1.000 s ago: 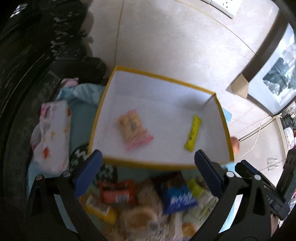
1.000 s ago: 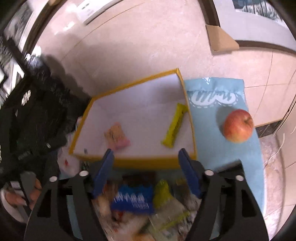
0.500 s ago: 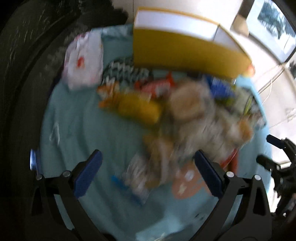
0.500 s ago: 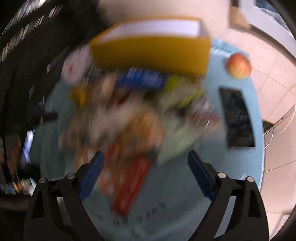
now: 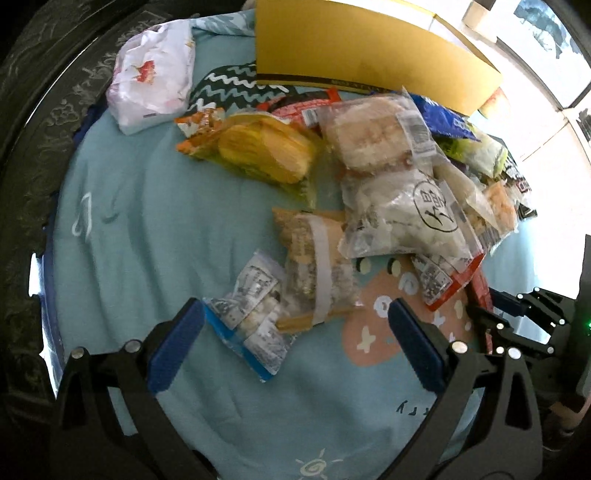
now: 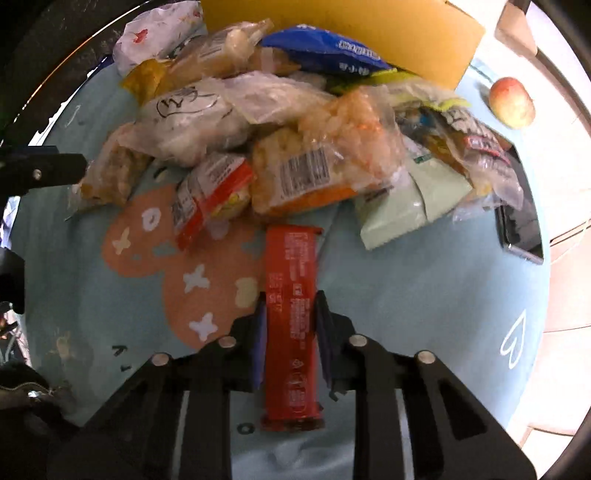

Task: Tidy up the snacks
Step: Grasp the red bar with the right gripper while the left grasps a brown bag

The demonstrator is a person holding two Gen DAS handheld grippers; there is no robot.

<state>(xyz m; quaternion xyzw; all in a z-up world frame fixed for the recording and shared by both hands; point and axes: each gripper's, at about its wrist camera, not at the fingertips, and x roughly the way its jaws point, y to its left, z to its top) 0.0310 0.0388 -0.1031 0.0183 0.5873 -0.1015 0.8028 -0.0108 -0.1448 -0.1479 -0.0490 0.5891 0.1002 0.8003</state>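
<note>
The right gripper [image 6: 290, 325] points down at the blue cloth [image 6: 424, 314], its fingers [image 6: 258, 332] narrow and pressed against both long sides of a red bar [image 6: 291, 314]. The bar runs lengthwise between them, one end reaching out past the tips toward the snack pile [image 6: 295, 140], the other end back under the gripper body. Beyond the tips, the pile spreads across the cloth: an orange-edged clear bag [image 6: 325, 162] straight ahead, a red-and-white pack [image 6: 210, 192] ahead left, a pale green pouch [image 6: 410, 206] ahead right, a blue bag [image 6: 332, 51] farther off. Behind the pile stands the yellow box [image 6: 369, 33]. Far to the right of the fingers lie an apple [image 6: 511, 101] and a dark phone [image 6: 519, 232].

The left gripper [image 5: 295, 336] has its fingers [image 5: 175, 350] wide apart, with nothing gripped. A small clear pack with a blue edge [image 5: 251, 321] lies between them, close to the left finger, whether touching it I cannot tell. A taped biscuit pack [image 5: 314, 266] sits just ahead of the tips. Farther ahead are a yellow chip bag [image 5: 266, 151] and clear bread bags [image 5: 388, 177]. A white floral packet [image 5: 151, 70] rests far ahead left, beside the box wall [image 5: 362, 55].
</note>
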